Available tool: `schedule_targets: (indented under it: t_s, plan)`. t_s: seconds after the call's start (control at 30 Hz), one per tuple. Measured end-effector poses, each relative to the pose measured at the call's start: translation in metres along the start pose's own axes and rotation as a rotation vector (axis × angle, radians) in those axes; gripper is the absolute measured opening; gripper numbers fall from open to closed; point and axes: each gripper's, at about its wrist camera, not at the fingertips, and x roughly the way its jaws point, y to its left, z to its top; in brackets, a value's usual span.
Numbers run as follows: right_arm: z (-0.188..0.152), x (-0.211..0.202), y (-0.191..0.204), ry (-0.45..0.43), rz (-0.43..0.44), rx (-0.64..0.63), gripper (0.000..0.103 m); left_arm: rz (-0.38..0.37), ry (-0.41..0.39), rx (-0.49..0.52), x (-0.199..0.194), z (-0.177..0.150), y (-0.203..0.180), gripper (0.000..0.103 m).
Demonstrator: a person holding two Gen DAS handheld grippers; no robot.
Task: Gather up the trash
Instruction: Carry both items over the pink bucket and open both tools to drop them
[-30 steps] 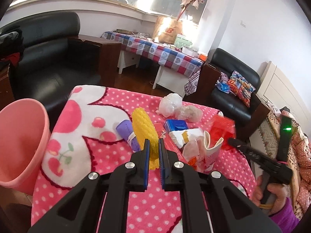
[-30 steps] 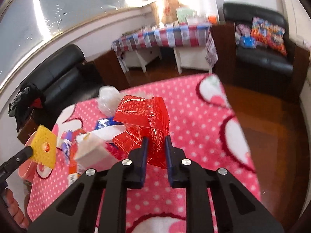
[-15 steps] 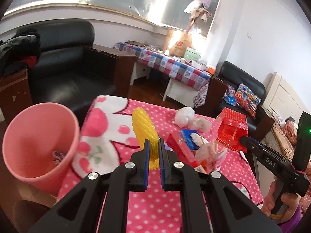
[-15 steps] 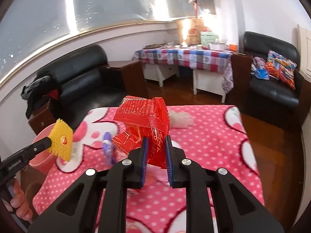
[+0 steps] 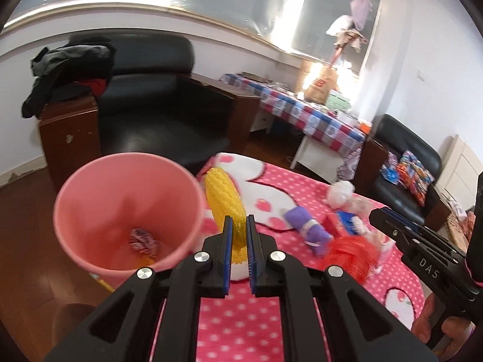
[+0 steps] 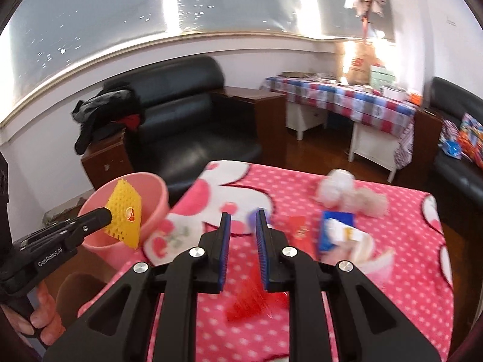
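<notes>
**Both tools have swung over toward the bin**

Swinging left since a second ago, my left tool (image 5: 238, 223) now has the pink bin (image 5: 99, 199) beside its tips, where before only an edge of it showed. It stays pressed together on the yellow foam net (image 5: 225, 199), just beside the rim. My right tool (image 6: 243, 220) keeps its narrow pinch on the red wrapper (image 6: 253, 300), which stood upright earlier and now sags, blurred, over the tabletop (image 5: 241, 316).
</notes>
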Motion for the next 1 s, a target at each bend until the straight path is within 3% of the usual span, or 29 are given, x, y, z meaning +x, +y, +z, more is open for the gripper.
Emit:
schedule_targets:
  t_s: [0.17, 0.3, 0.47, 0.53, 0.57, 0.6, 0.77, 1.0]
  plan:
    - [0.002, 0.004, 0.02, 0.01, 0.023, -0.035, 0.017, 0.03, -0.011, -0.037, -0.008, 0.001, 0.029, 0.008]
    - [0.0, -0.008, -0.006, 0.025, -0.002, 0.005, 0.017, 0.022, -0.017, -0.054, -0.012, -0.001, 0.042, 0.008]
    - [-0.026, -0.018, -0.038, 0.12, -0.033, 0.052, 0.018, -0.013, -0.007, -0.061, -0.009, -0.006, 0.044, 0.008]
    - [-0.04, -0.017, -0.045, 0.186, -0.042, 0.068, 0.033, -0.028, 0.008, -0.058, -0.004, -0.008, 0.041, 0.008]
    - [-0.049, -0.017, -0.048, 0.211, -0.047, 0.085, 0.048, -0.032, 0.014, -0.057, -0.002, -0.009, 0.04, 0.008]
    - [-0.056, -0.019, -0.05, 0.218, -0.05, 0.097, 0.055, -0.035, 0.019, -0.056, 0.0, -0.01, 0.039, 0.008]
    - [-0.082, -0.015, -0.053, 0.271, -0.064, 0.148, 0.058, -0.049, 0.038, -0.042, 0.006, -0.015, 0.032, 0.008]
    - [-0.085, 0.006, -0.041, 0.293, -0.047, 0.165, 0.058, -0.066, 0.048, -0.033, 0.005, -0.021, 0.026, 0.008]
